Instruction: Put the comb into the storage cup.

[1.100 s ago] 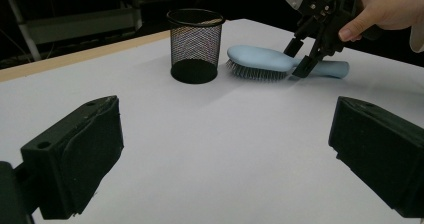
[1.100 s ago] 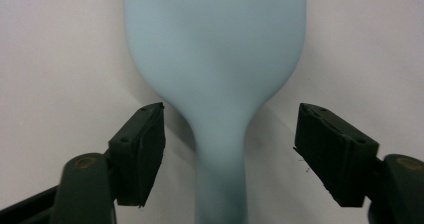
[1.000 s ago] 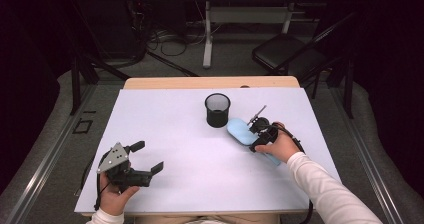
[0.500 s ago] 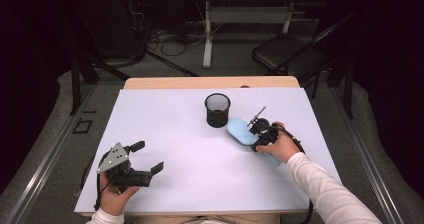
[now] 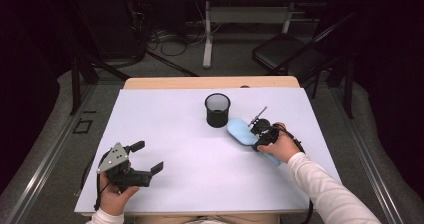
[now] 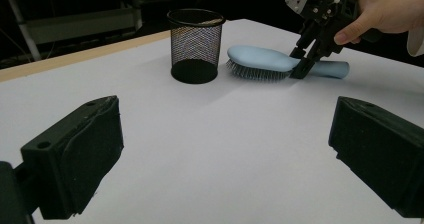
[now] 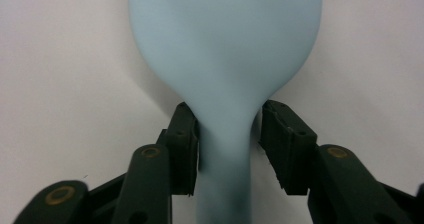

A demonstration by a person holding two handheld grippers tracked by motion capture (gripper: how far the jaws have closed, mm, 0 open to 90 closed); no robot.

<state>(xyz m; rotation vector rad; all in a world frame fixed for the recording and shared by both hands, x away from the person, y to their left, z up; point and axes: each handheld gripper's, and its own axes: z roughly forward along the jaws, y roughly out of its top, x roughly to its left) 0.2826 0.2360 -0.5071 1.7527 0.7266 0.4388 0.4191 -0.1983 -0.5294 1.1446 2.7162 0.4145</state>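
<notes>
The right gripper (image 7: 227, 149) sets its jaws on either side of the neck of the light-blue hairbrush (image 7: 225, 49), left jaw touching, right with a slight gap. The brush lies bristles down on the white counter (image 5: 170, 129), just beside the black mesh cup (image 5: 217, 110). The left gripper (image 5: 145, 157) rests near the front edge, jaws wide and empty.

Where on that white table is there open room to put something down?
The wide stretch between the left hand-held gripper and the mesh cup is bare, as is the far-left corner. It is crowded where the cup, hairbrush and right hand-held gripper meet.
</notes>
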